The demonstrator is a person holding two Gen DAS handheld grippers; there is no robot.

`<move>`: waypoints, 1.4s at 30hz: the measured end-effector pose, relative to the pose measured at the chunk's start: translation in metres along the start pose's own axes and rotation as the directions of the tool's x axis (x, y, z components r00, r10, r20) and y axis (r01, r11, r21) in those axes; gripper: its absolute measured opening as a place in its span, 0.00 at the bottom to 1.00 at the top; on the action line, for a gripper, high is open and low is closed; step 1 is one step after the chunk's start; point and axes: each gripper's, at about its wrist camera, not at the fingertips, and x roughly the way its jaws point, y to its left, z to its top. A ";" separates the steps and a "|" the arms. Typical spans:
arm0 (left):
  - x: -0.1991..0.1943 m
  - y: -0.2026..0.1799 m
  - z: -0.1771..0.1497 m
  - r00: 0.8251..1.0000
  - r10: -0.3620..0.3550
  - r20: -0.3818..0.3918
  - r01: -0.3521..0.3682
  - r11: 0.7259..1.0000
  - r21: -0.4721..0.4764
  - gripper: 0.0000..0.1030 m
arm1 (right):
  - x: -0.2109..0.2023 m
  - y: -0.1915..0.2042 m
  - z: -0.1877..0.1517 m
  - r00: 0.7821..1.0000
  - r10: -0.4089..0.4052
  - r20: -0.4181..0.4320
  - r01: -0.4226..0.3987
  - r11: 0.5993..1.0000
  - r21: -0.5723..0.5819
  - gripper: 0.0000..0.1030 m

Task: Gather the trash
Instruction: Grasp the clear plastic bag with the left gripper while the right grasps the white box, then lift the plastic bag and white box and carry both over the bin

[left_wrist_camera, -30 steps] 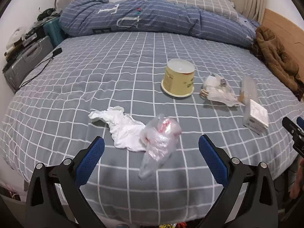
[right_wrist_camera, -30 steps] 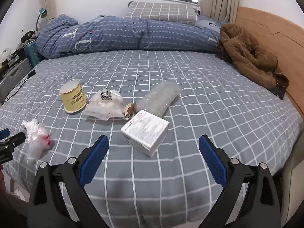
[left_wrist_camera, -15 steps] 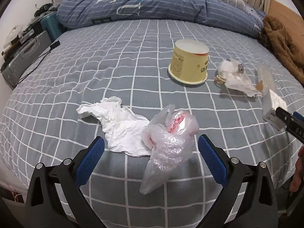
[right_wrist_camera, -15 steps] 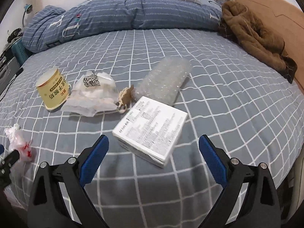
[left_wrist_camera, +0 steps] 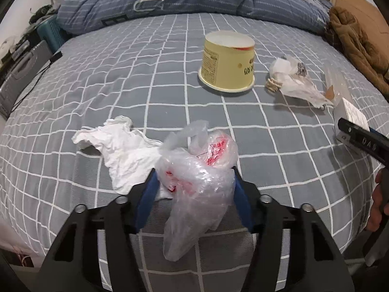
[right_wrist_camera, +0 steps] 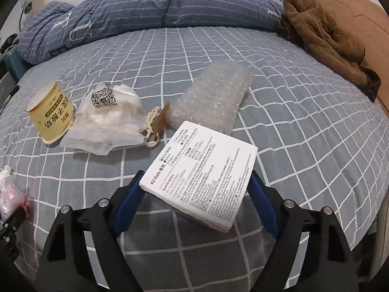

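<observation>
Trash lay strewn over the checked bedspread (left_wrist_camera: 121, 73), none of it yet gathered anywhere that either view showed. At the left gripper (left_wrist_camera: 194, 189) the blue pads had narrowed onto a crumpled clear bag (left_wrist_camera: 197, 177) with red print — both pads pressed into its sides, so it looked gripped, though it sat low on the bed and I could not tell whether it had left the cover. A white tissue (left_wrist_camera: 121, 146) lay touching the bag on its left, loose. At the right gripper (right_wrist_camera: 197, 189) the pads sat against opposite edges of a white box (right_wrist_camera: 206, 172) with printed text; the jaws were only as wide as the box, and it appeared pinched, one corner tilted up toward the camera. Beyond the box lay a bubble-wrap sleeve (right_wrist_camera: 216, 97), just beside it a bit of twine with a brown tag (right_wrist_camera: 155, 121), then a wrinkled white wrapper (right_wrist_camera: 107, 124) bearing a QR code, and an upside-down yellow cup (right_wrist_camera: 49, 112) touching that wrapper. By my judgement the job had barely begun — two pieces in hand, five left on the bed, and no bin in sight.
</observation>
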 end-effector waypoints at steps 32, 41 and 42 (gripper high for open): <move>-0.054 -0.002 -0.013 0.994 -0.052 0.092 0.056 0.998 -0.042 0.52 | -0.083 0.010 -0.030 0.983 0.139 0.122 -0.131 0.988 -0.076 0.75; -0.074 -0.007 -0.035 0.990 -0.079 0.118 0.083 0.996 -0.032 0.51 | -0.109 0.008 -0.053 0.978 0.155 0.139 -0.144 0.986 -0.086 0.75; -0.076 -0.008 -0.037 0.990 -0.078 0.121 0.082 0.996 -0.030 0.51 | -0.112 0.007 -0.056 0.978 0.156 0.140 -0.144 0.986 -0.088 0.75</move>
